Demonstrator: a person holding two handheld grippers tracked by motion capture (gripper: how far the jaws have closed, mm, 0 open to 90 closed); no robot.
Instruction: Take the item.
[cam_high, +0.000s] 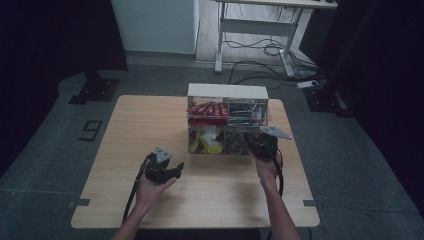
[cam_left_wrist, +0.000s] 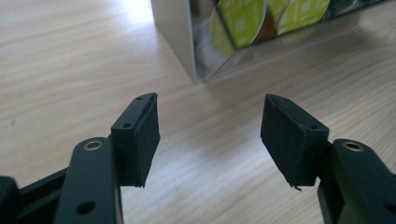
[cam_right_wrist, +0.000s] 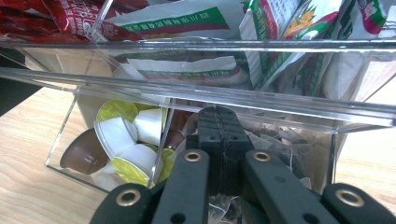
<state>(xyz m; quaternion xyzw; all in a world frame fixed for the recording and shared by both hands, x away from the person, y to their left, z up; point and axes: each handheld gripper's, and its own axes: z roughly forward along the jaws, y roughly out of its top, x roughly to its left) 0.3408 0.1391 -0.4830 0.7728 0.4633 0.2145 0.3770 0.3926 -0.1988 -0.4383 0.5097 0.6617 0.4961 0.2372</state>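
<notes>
Fingers (cam_right_wrist: 217, 135) of the right gripper (cam_high: 263, 146) are pressed together inside the clear organizer (cam_high: 227, 91); left gripper (cam_left_wrist: 210, 135) fingers spread, empty, at its seven o'clock. Packet print unreadable.

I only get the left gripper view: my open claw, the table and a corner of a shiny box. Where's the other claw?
Observer: The right claw is shut. It pokes into the bottom right compartment of the clear box, among pale sachets.
Operator: What's in the top part of the box?
Observer: Red packets on the left and green-and-white packets on the right.
Operator: Is my claw touching the box?
Observer: No. In the high view the left claw is apart from the box, over bare table.
</notes>
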